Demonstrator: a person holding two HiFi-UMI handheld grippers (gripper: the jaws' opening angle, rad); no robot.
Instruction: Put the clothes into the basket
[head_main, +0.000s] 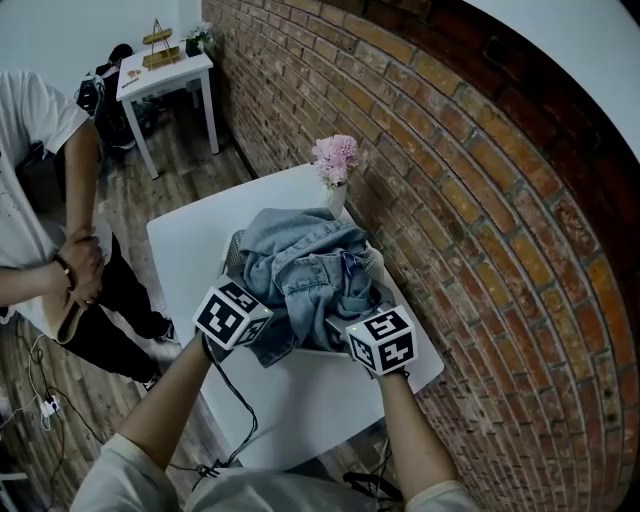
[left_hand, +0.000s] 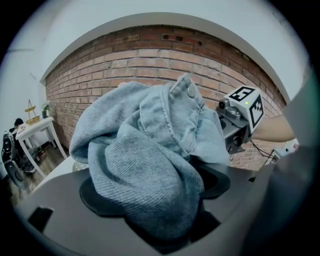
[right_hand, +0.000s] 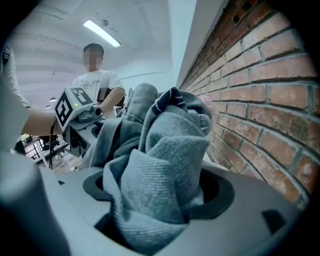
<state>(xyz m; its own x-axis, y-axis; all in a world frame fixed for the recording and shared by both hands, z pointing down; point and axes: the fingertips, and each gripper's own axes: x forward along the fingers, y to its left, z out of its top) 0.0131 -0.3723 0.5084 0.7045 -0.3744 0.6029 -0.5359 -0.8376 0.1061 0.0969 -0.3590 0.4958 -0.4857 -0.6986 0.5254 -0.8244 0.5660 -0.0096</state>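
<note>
A white table (head_main: 185, 255) stands flush against a brick wall (head_main: 480, 200) that runs along its 3 o'clock side. Beneath it is a dark plank floor (head_main: 185, 170). On the tabletop, toward the wall, a mesh basket (head_main: 236, 250) is almost buried under a heap of blue denim (head_main: 305, 270) that spills over its near rim. How much of the cloth lies inside cannot be told. At the basket's 12 o'clock, a vase (head_main: 337, 198) of pink flowers (head_main: 335, 158) sits at the table's far edge, just beside the bricks. The left gripper (left_hand: 157, 212) is clamped on a thick fold of the denim at the heap's 7 o'clock. The right gripper (right_hand: 150, 220) is clenched on another bunched fold at the heap's 5 o'clock, close to the wall. At the table's 9 o'clock a bystander (head_main: 40, 200) in a white shirt stands with hands clasped. Cables (head_main: 40, 405) trail over the floor at 8 o'clock. At 11 o'clock, farther down the wall, a small white side table (head_main: 165, 75) carries a few objects too small to make out. The right gripper view shows a pale ceiling with a strip light (right_hand: 102, 32).
</note>
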